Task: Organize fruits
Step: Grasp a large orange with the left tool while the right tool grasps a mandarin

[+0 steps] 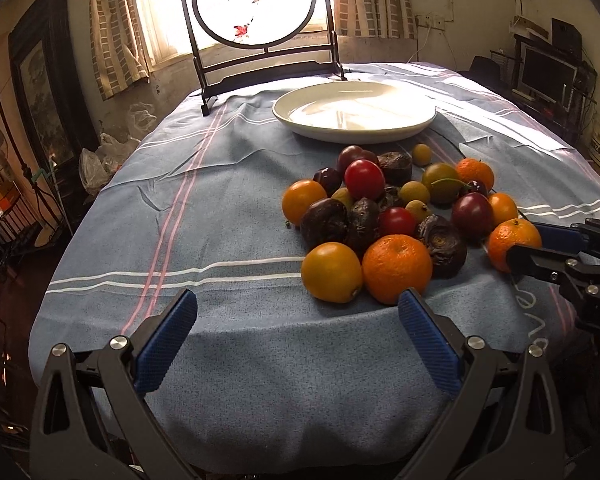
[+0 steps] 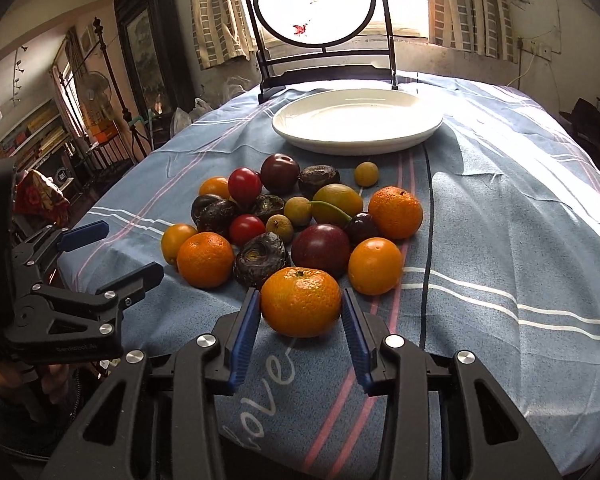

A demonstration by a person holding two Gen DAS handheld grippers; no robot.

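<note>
on blue cloth, right gripper (image 2: 301,309) jaws clamping mandarin (image 2: 300,302)

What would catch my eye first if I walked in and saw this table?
Probably the bright pile of fruit heaped mid-table on the blue striped cloth, with an empty white plate just behind it. Nearest the camera, the right gripper has its blue pads against both sides of an orange mandarin. At the far edge, a round painted screen glows against the window.
</note>
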